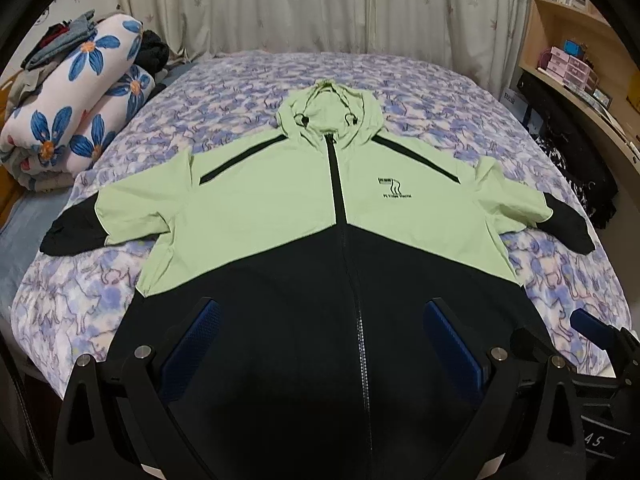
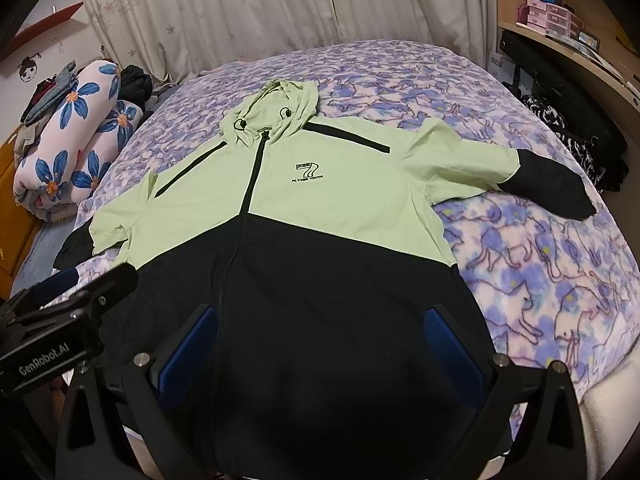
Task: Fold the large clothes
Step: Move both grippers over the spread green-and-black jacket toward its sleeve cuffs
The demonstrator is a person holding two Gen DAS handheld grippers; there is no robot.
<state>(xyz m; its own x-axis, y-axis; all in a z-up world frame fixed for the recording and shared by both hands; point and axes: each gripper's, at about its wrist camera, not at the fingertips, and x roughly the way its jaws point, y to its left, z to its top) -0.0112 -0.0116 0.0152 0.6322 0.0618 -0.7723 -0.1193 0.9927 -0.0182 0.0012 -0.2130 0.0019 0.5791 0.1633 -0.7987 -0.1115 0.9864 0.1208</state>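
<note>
A light green and black hooded zip jacket (image 1: pixel 280 200) lies flat and face up on the bed, sleeves spread to both sides, hood at the far end; it also shows in the right wrist view (image 2: pixel 340 208). My left gripper (image 1: pixel 320 308) is open and empty, hovering over the jacket's black lower part near the hem. My right gripper (image 2: pixel 320 316) is open and empty too, beside it over the same black part. The right gripper's body (image 1: pixel 600 340) shows at the right edge of the left wrist view, and the left gripper's body (image 2: pixel 60 320) shows at the left of the right wrist view.
The bed has a purple and pink patterned cover (image 1: pixel 440 92). A rolled floral quilt (image 1: pixel 80 112) with clothes on top lies at the far left. Curtains (image 1: pixel 300 4) hang behind the bed. A wooden desk with shelves (image 1: pixel 580 60) and dark cloth stands to the right.
</note>
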